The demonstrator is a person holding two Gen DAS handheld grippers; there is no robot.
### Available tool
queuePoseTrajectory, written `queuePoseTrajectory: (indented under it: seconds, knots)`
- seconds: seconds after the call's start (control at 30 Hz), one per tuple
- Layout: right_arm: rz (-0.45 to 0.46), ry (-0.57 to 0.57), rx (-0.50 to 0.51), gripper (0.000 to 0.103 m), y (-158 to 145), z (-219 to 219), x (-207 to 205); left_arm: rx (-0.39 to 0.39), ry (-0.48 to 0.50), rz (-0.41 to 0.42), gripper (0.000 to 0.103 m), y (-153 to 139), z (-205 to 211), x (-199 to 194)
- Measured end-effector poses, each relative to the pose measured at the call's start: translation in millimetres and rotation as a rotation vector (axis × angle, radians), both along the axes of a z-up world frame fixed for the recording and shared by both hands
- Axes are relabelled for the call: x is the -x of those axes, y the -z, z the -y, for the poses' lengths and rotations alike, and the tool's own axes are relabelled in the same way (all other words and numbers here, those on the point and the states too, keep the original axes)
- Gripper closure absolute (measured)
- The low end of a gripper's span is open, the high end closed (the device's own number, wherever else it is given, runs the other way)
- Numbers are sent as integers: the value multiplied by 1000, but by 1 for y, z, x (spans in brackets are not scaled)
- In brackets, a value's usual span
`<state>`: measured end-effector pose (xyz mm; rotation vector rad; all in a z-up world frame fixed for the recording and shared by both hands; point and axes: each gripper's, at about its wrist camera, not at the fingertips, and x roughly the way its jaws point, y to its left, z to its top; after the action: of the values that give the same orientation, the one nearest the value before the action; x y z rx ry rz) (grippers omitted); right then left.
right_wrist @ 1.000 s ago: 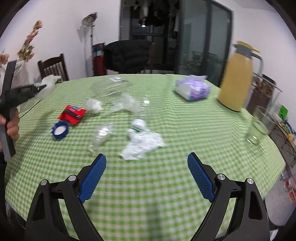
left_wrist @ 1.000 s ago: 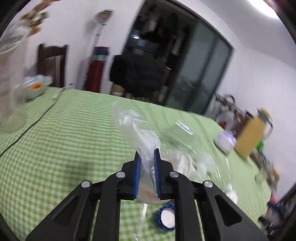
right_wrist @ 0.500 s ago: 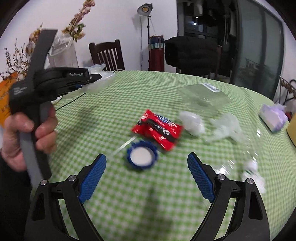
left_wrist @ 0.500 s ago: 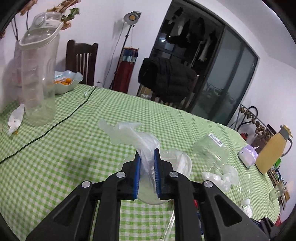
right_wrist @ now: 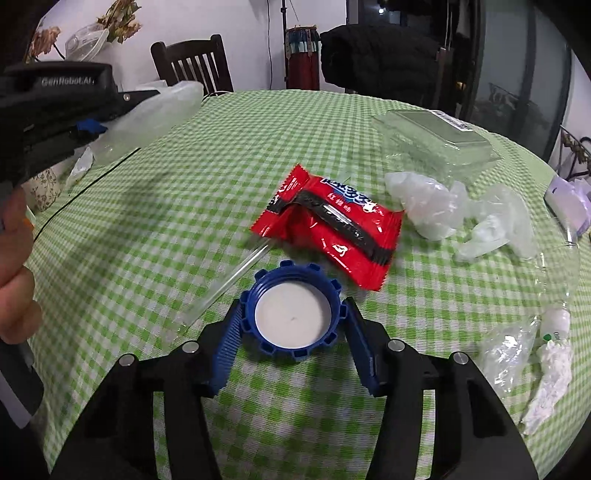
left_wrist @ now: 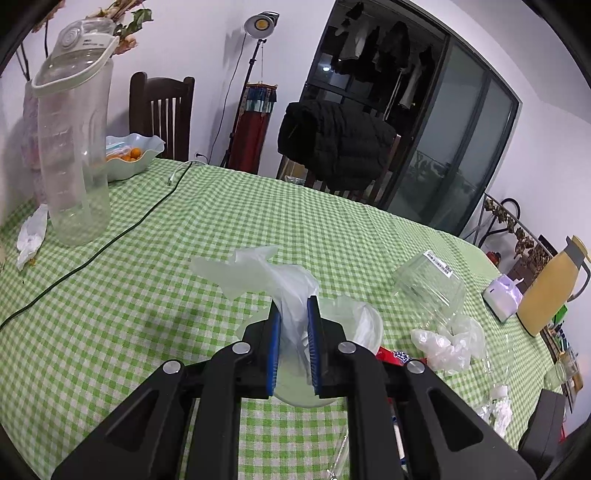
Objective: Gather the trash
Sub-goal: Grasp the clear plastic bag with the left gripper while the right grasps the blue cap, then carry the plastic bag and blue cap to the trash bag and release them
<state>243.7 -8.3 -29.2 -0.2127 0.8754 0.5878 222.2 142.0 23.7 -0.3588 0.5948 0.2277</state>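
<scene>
The left gripper [left_wrist: 293, 321] pinches a clear plastic bag [left_wrist: 266, 280] above the green checked tablecloth [left_wrist: 147, 295].

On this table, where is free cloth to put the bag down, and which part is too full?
Free cloth lies between the black cable and the held plastic bag, and beyond the bag toward the chair with the black jacket. It is crowded around the blue lid, red wrapper, crumpled gloves and clear box.

White walls [left_wrist: 303, 55] enclose the room; a dark wooden chair [left_wrist: 162, 107] stands at the surface's [left_wrist: 240, 221] far edge, beside a floor lamp [left_wrist: 258, 26] and dark glass doors [left_wrist: 454, 147].
</scene>
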Motion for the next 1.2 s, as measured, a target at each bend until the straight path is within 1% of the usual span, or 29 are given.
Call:
queuePoseTrajectory:
  seconds: [0.17,0.33,0.4,0.43,0.47,0.53,0.67,0.77,0.87,0.93,1.07,1.17,1.2]
  knots:
    - [45,28,-66,50,-16,20,9,-28,18,-4,92,0,9,0]
    - [108,98,-140,50,-43,62,17,-49,51,0,93,-1,22,2]
    - [146,134,-157,50,-56,83,20,-40,81,10,93,-1,27,3]
    - [160,151,-166,50,-61,94,21,-50,89,10,93,-2,30,3]
    - [174,169,-175,50,-66,105,22,-79,93,7,93,-2,36,3]
    - [205,214,-186,50,-76,130,24,-100,103,7,93,-5,44,3]
    - [260,304,-225,50,-92,182,29,-93,166,13,93,-19,65,9]
    - [299,363,-253,50,-101,217,41,-115,224,48,93,-39,92,22]
    - [341,404,-262,50,-109,245,56,-141,295,93,93,-60,129,38]
    - [375,436,-270,50,-113,270,72,-139,341,117,93,-69,152,47]
    - [425,524,-274,50,-116,332,110,-119,465,138,93,-79,209,60]
    - [457,605,-264,50,-113,379,139,-129,573,146,93,-82,265,70]
    - [469,646,-250,50,-111,401,154,-129,603,149,93,-82,282,73]
